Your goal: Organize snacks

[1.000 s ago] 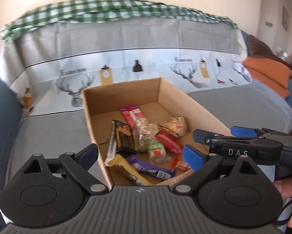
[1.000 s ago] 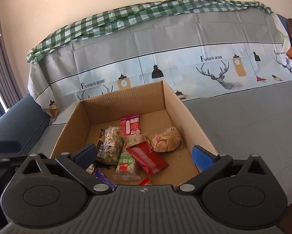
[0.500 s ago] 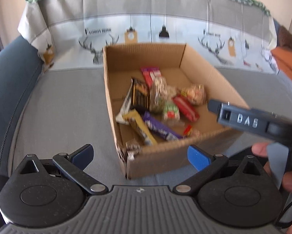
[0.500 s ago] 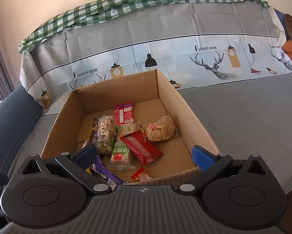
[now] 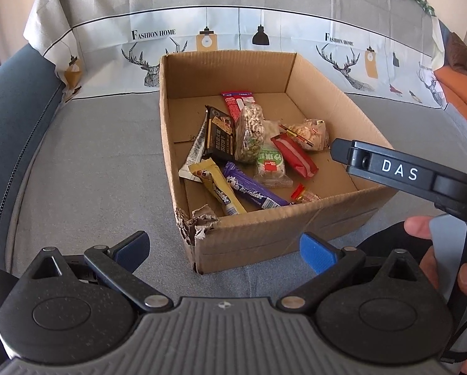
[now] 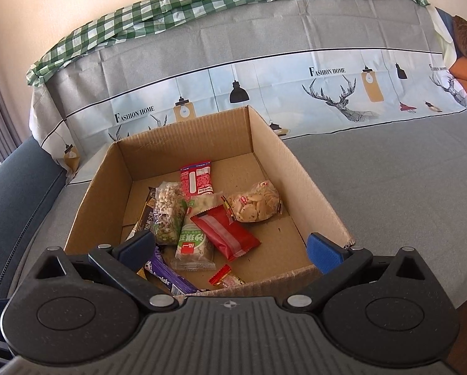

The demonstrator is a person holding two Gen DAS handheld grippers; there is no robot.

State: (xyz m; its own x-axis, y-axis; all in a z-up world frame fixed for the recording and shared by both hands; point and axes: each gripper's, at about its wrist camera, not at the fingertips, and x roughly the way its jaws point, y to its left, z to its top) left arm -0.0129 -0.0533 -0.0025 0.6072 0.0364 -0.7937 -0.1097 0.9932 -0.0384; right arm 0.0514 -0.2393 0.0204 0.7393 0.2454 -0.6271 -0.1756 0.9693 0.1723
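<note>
An open cardboard box (image 5: 264,237) (image 6: 274,143) sits on a grey bed cover and holds several wrapped snacks. Among them are a purple bar (image 5: 252,190), a yellow bar (image 5: 217,190), a red packet (image 5: 294,156) (image 6: 225,232), a green-white packet (image 6: 192,243), a bag of crackers (image 6: 255,206) and a nut bag (image 5: 249,134). My left gripper (image 5: 224,248) is open and empty, in front of the box's torn near-left corner. My right gripper (image 6: 230,245) is open and empty over the box's near edge. The right gripper's body (image 5: 405,175) shows in the left wrist view, held by a hand (image 5: 420,228).
A printed grey cover (image 6: 295,93) with deer and lamps drapes the backrest, a green checked cloth (image 6: 171,9) on top. A dark blue sofa arm (image 5: 11,118) lies left. Orange cushions (image 5: 464,93) lie at far right. Grey cover (image 5: 92,162) spreads around the box.
My left gripper has pulled back and up out of the box, so the whole box now shows in front of it. The right gripper backed off slightly toward the near edge.
</note>
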